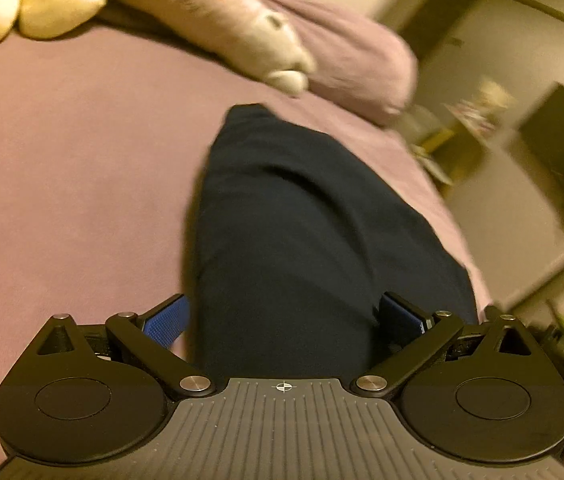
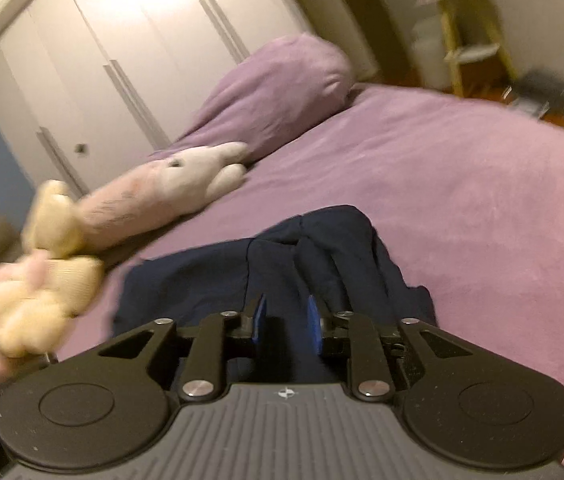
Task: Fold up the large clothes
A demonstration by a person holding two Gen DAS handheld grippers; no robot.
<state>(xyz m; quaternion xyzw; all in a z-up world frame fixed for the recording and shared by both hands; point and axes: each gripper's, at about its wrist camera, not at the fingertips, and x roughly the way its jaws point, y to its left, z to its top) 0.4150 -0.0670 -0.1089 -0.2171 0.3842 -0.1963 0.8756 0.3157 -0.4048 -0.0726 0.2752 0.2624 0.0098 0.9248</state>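
Note:
A dark navy garment (image 1: 294,220) lies on the purple bed (image 1: 62,168). In the left wrist view it stretches away from my left gripper (image 1: 282,320), whose blue pads (image 1: 166,320) stand wide apart on either side of the cloth; the jaws are open. In the right wrist view the same garment (image 2: 210,276) lies bunched and creased on the bed (image 2: 462,208). My right gripper (image 2: 286,320) has its blue pads (image 2: 260,316) close together with a fold of the navy cloth between them.
A long pink-white plush (image 1: 218,12) (image 2: 162,196) and cream plush toys (image 1: 34,4) (image 2: 42,288) lie at the bed's head beside a purple pillow (image 1: 346,52) (image 2: 282,92). White wardrobe doors (image 2: 130,56) stand behind. Shelving (image 1: 522,168) and a wooden stool (image 2: 474,40) stand beyond the bed's edge.

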